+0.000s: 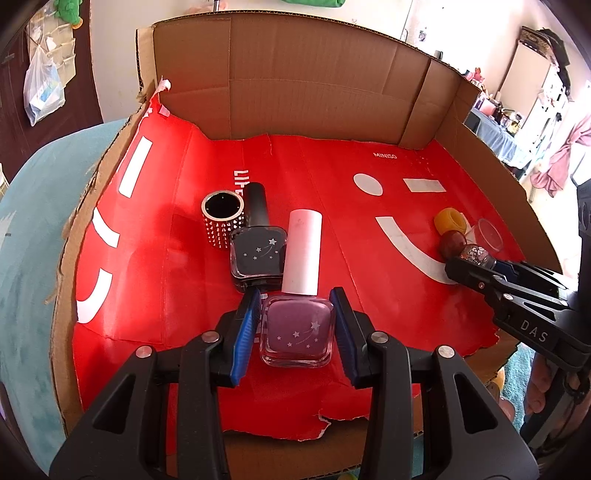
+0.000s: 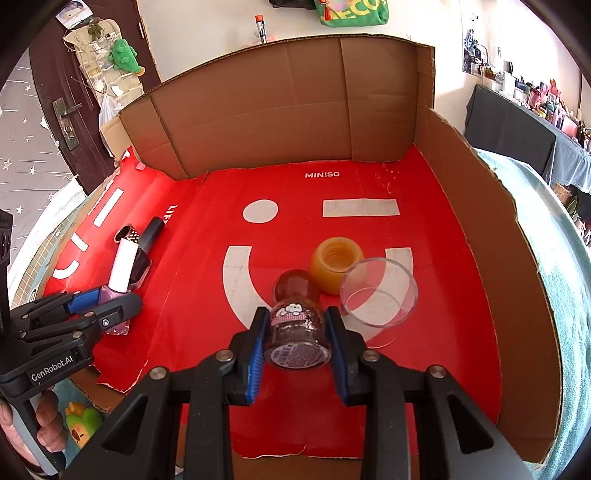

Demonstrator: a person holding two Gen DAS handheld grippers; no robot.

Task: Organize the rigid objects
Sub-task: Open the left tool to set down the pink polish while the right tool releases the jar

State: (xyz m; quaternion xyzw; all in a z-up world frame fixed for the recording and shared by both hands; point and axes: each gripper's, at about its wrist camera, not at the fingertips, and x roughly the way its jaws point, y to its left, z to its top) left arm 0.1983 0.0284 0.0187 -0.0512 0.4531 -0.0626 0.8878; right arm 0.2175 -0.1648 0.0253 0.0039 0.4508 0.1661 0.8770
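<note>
Inside cardboard box (image 2: pixel 480 229), red MINISO sheet (image 2: pixel 424 295).

Both black plastic, triangular cut-outs, silver rivets, ribbed blue finger pads. Left gripper (image 1: pixel 295 332): white "GenRobot.AI" lettering on side. Right gripper (image 2: pixel 295 339): white "DAS" lettering. Bare skin, fingers (image 2: pixel 50 424) on handle.

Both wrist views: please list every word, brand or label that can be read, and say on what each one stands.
"MINISO": on the red sheet lining the cardboard box.
"LIF": white letters on the same sheet, cut off by the black-capped bottle.
"DAS": on the right gripper body.
"GenRobot.AI": on the left gripper body.
"ECO": on the green bag, partly cut off.
Base label of the glitter bottle: too small to read.
</note>
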